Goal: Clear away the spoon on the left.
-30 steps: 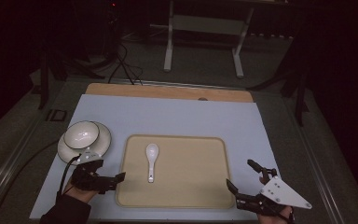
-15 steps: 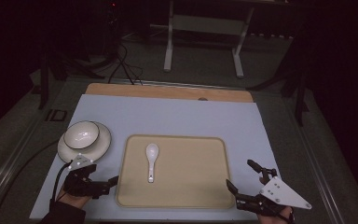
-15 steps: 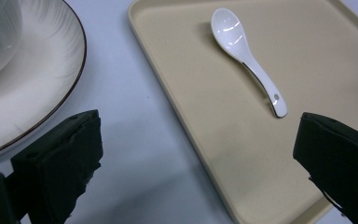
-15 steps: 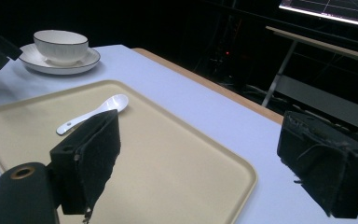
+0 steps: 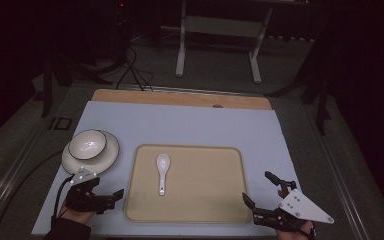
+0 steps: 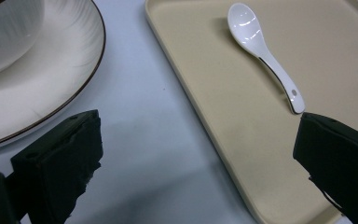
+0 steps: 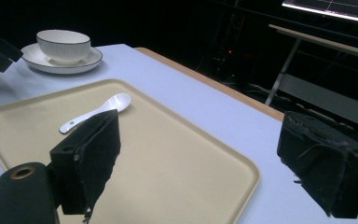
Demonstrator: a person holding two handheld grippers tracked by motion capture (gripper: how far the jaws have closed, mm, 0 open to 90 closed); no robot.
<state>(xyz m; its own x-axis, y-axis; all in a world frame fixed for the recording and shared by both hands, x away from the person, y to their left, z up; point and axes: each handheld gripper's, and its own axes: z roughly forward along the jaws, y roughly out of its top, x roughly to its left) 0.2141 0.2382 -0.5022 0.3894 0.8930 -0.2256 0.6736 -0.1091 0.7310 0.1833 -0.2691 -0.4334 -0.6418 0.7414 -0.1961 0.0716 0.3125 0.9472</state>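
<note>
A white ceramic spoon [image 5: 162,172] lies on a beige tray [image 5: 205,190] at the table's middle front, bowl end away from me. My left gripper [image 5: 106,190] rests open at the tray's near left corner. Its jaws stand wide apart in the left gripper view [image 6: 198,140], with the spoon [image 6: 261,46] ahead to the right and the tray [image 6: 233,130] between them. My right gripper [image 5: 256,186] is open at the tray's near right corner, holding nothing. In the right gripper view [image 7: 200,135] the spoon [image 7: 98,112] sits across the tray [image 7: 168,158].
A white bowl [image 5: 87,142] stands on a white plate [image 5: 111,152] left of the tray, just beyond my left gripper. The bowl [image 7: 64,45] and plate [image 7: 89,58] also appear far off. A wooden strip [image 5: 180,98] edges the table's far side.
My left gripper has slid a little back and to the left, away from the tray's edge. The right gripper, spoon and bowl stay put.
</note>
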